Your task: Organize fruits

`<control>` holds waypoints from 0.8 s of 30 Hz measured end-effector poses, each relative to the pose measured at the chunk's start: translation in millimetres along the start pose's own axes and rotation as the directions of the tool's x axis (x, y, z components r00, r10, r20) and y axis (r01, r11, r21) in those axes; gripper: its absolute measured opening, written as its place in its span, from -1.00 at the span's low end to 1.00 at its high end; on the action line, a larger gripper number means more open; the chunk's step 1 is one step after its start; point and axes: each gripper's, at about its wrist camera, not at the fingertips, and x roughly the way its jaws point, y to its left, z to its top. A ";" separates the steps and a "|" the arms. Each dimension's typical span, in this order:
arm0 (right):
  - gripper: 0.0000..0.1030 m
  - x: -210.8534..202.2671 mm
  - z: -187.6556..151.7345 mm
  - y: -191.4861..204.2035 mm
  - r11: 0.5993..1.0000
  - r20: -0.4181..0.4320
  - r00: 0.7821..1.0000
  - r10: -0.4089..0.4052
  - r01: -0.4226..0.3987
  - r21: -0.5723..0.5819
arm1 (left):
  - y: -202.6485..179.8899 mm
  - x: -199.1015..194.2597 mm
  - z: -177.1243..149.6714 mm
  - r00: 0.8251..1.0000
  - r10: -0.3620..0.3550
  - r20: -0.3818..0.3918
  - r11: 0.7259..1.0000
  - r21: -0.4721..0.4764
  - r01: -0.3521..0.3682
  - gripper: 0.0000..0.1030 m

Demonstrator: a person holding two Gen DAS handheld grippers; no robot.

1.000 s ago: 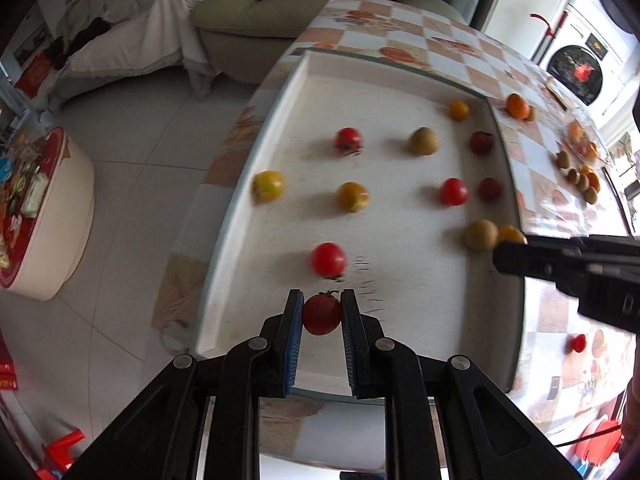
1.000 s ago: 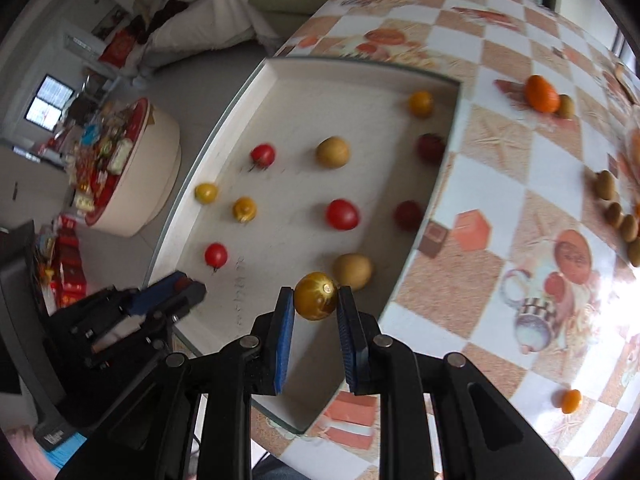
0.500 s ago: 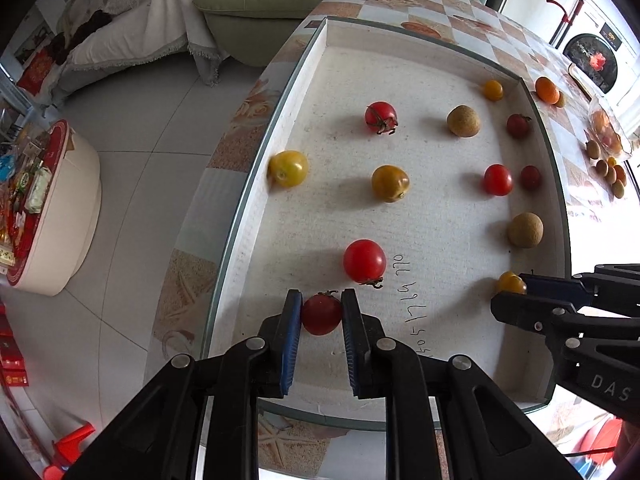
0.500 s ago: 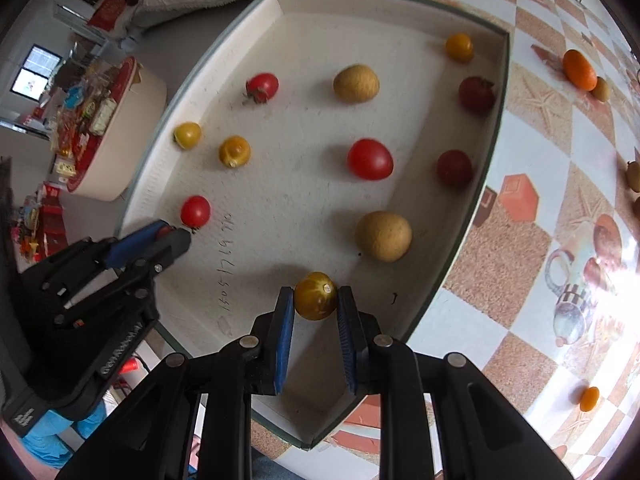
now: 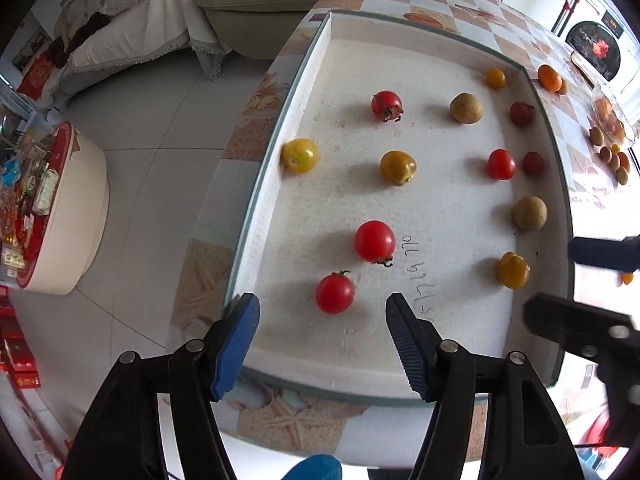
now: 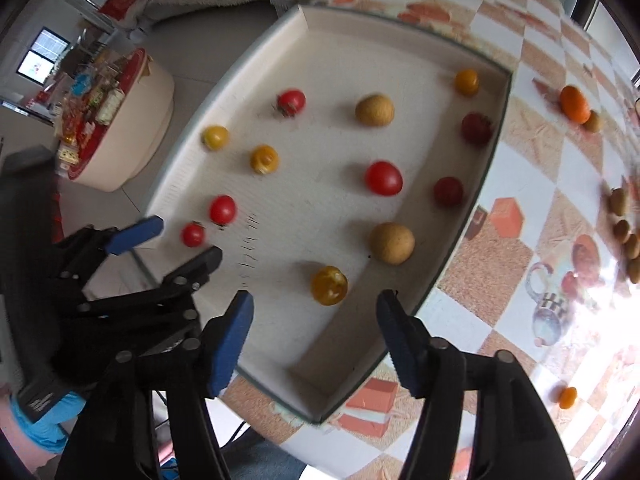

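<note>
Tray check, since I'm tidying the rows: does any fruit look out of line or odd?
Mostly neat. One yellow tomato sits hard against the tray's left wall, outside the columns. Pen scribbles mark the tray floor. Nothing is spilled or visibly damaged.

We see our right gripper (image 6: 316, 312) spread wide just behind a yellow tomato (image 6: 329, 285) lying free in the white tray (image 6: 404, 36). Our left gripper (image 6: 176, 240) also gapes beside a small red tomato (image 6: 193, 234).

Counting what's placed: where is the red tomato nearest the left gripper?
In the left wrist view, the red tomato lies on the white tray, between the open left gripper fingers, just below another red tomato.
</note>
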 end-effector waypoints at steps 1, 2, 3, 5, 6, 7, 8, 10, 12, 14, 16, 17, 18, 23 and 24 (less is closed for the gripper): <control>0.58 -5.4 -0.4 0.8 1.000 0.005 1.000 -0.006 0.006 0.003 | 0.3 -3.4 -0.5 1.000 -0.009 0.002 1.000 0.002 0.009 0.49; 0.62 -11.0 -1.4 0.0 1.000 0.009 1.000 -0.017 0.017 0.011 | 0.9 -7.9 -1.1 1.000 -0.030 0.005 1.000 0.004 0.030 0.79; 0.62 -15.8 -2.5 -0.5 0.999 0.013 1.000 -0.026 0.025 0.023 | 0.9 -14.2 -2.2 0.999 -0.040 0.016 0.999 0.005 0.040 0.99; 0.68 -24.7 -3.7 -3.6 0.998 0.013 0.999 -0.036 0.036 0.045 | -1.7 -24.8 -3.3 0.999 -0.015 0.037 1.000 0.026 0.015 0.98; 0.79 -29.8 -5.0 -6.1 0.998 0.017 0.999 -0.046 0.045 0.053 | -3.9 -28.5 -3.2 0.999 -0.008 0.034 0.999 0.043 0.007 0.98; 0.87 -35.3 -5.7 -8.1 0.996 0.022 0.998 -0.060 0.058 0.061 | -5.5 -32.5 -2.9 0.999 -0.007 0.031 0.999 0.053 0.005 0.98; 1.00 -40.7 -6.0 -9.0 0.995 0.024 0.997 -0.072 0.071 0.069 | -6.5 -36.5 -2.5 1.000 -0.007 0.031 0.998 0.058 0.005 0.98; 1.00 -50.0 -6.3 -11.3 0.993 0.020 0.997 -0.080 0.078 0.087 | -9.4 -47.3 -2.1 0.999 -0.022 0.039 0.997 0.069 0.019 0.98; 1.00 -58.9 -6.7 -15.3 0.991 0.003 0.996 -0.092 0.091 0.102 | -14.4 -64.1 -1.4 0.998 -0.004 0.069 0.996 0.091 -0.002 0.98; 1.00 -69.4 -7.3 -15.2 0.988 -0.006 0.993 -0.117 0.117 0.099 | -20.6 -75.0 -1.4 0.997 0.011 0.081 0.993 0.114 -0.020 0.98; 1.00 -79.7 -8.6 -12.2 0.988 -0.004 0.992 -0.124 0.124 0.088 | -27.2 -84.1 4.0 0.997 0.023 0.075 0.987 0.154 -0.034 0.98; 1.00 -84.8 -9.5 -10.0 0.988 -0.001 0.991 -0.131 0.130 0.084 | -25.0 -85.1 7.8 0.997 0.023 0.069 0.985 0.167 -0.034 0.98; 1.00 -91.7 -11.7 -9.4 0.987 0.007 0.990 -0.141 0.140 0.079 | -27.5 -88.0 9.6 0.998 0.022 0.061 0.982 0.185 -0.033 0.98; 1.00 -109.5 -18.8 -2.9 0.980 0.058 0.978 -0.200 0.198 0.031 | -42.1 -99.2 11.4 0.999 0.027 0.035 0.968 0.249 -0.035 0.98; 1.00 -110.4 -20.0 -3.2 0.978 0.058 0.976 -0.209 0.208 0.026 | -45.2 -100.7 11.7 0.999 0.030 0.030 0.965 0.261 -0.037 0.98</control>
